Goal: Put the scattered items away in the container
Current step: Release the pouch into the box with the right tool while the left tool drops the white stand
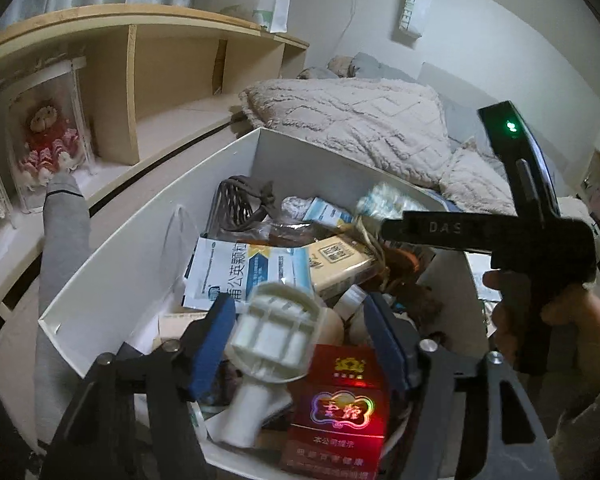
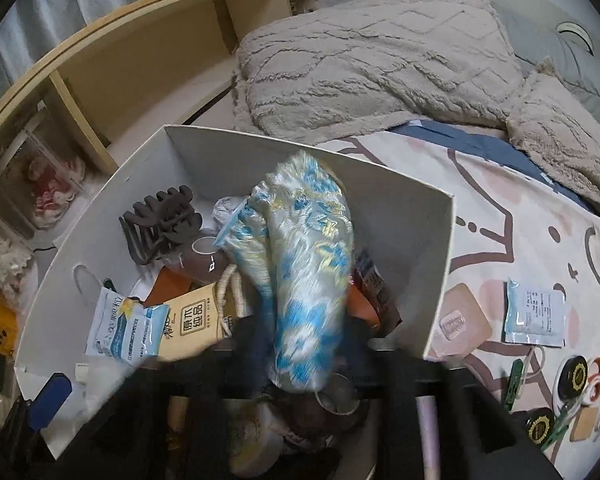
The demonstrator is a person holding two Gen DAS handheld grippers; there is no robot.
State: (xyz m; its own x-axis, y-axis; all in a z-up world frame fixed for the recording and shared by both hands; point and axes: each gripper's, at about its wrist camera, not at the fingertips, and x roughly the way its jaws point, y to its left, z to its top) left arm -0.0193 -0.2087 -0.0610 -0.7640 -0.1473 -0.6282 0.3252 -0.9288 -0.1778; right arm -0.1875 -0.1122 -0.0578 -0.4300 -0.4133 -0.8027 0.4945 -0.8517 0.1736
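Over the white box [image 1: 152,216] your left gripper [image 1: 300,344] hangs with its blue pads [image 1: 216,328] spread wide; a white plastic piece [image 1: 274,332] with a round ribbed head and a short tube sits between them, blurred, and you cannot tell from this view whether either pad touches it. It looks light, stiff and smooth, so I judge it would slip unless you pinch across the ribbed head, not the tube. Below it lies a red cigarette pack [image 1: 340,408] with gold Chinese writing and a holographic badge, rigid and easy to take by its long edges. Further in, the blue-and-white sachet [image 1: 240,276] reads 蒲公英颗粒; it is thin and floppy, best taken by a sealed edge. Beside it a tan packet [image 2: 198,322] shows 原木纯品. Moving right, your right gripper [image 2: 304,344] is over the box too, carrying a blue, gold and white patterned cloth pouch [image 2: 308,268]; its fingers are smeared, so whether they are clamped on it or letting go cannot be told. The pouch looks soft and light and should settle on the pile without harm. Seen from the left camera, that tool carries the letters DAS. Right of the box, on the printed sheet [image 2: 500,240], a small sachet [image 2: 536,312], round black tins [image 2: 576,374] and green clips [image 2: 516,380] still wait.
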